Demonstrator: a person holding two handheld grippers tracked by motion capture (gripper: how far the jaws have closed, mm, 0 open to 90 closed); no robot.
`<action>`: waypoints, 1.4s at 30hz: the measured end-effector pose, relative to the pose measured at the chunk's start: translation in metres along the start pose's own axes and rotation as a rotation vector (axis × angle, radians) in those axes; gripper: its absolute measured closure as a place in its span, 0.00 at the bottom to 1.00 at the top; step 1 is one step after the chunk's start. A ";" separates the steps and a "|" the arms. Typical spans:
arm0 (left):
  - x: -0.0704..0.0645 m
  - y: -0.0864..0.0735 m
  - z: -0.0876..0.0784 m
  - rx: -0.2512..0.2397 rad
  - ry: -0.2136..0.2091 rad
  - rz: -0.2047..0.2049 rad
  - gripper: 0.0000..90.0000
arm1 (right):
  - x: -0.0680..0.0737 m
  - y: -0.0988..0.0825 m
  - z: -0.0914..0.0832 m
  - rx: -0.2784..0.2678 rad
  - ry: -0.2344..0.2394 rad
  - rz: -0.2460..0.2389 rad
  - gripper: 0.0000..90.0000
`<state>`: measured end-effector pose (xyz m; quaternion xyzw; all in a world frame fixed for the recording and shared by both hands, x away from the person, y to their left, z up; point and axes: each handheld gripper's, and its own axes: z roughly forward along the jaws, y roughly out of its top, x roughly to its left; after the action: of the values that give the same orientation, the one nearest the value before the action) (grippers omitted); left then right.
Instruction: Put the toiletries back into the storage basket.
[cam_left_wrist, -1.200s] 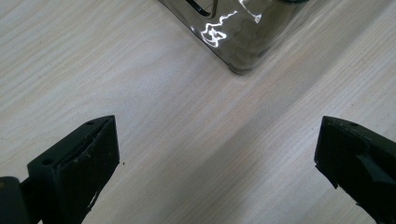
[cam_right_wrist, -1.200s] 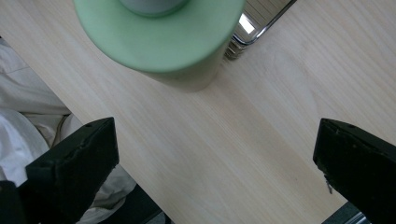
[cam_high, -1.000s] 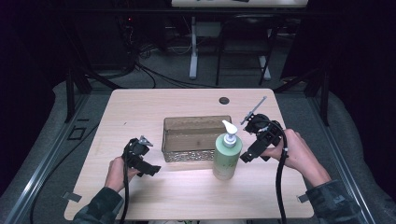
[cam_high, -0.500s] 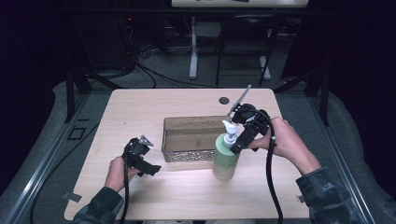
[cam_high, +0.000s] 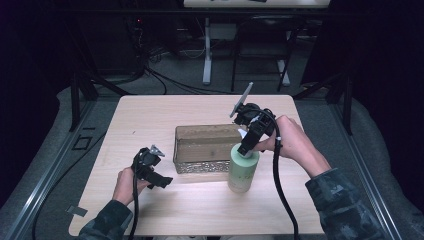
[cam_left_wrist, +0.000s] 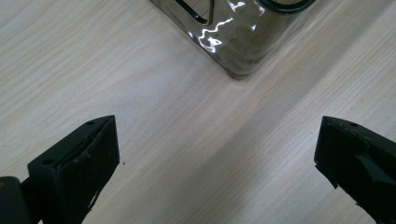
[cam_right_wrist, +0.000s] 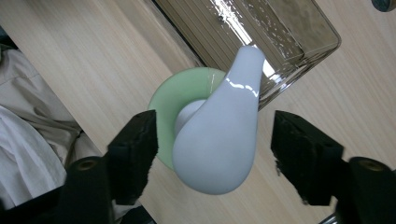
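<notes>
Pale green pump bottle (cam_high: 243, 170) stands upright on the worktop (cam_high: 150, 115), just right of the clear bin (cam_high: 206, 148). Right gripper (cam_right_wrist: 212, 149) jaws, just closing, straddle its white pump head (cam_right_wrist: 219, 135), seemingly not touching. Left gripper (cam_left_wrist: 215, 163) jaws are spread.

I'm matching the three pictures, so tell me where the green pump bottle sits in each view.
High view: the green pump bottle stands right of centre, at the clear bin's right front corner, under the right hand-held gripper.
Left gripper view: the bottle is not in it.
Right gripper view: its white pump head lies at centre, between the black jaws.
Shared landmark: the clear bin on the wooden table.
</notes>
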<state>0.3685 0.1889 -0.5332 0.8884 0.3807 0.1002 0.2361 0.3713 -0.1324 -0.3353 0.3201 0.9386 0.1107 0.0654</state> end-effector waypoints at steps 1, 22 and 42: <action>0.000 0.000 0.000 0.001 -0.001 0.001 0.00 | 0.000 0.001 0.000 0.005 0.004 -0.003 0.42; -0.001 0.001 0.001 0.007 0.007 0.004 0.00 | 0.004 0.009 -0.005 0.031 -0.006 -0.050 0.69; -0.001 0.001 0.001 0.008 0.016 0.010 0.01 | 0.003 0.009 -0.027 0.032 -0.014 -0.072 0.69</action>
<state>0.3688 0.1866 -0.5337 0.8904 0.3786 0.1067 0.2291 0.3693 -0.1284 -0.3074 0.2881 0.9506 0.0910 0.0707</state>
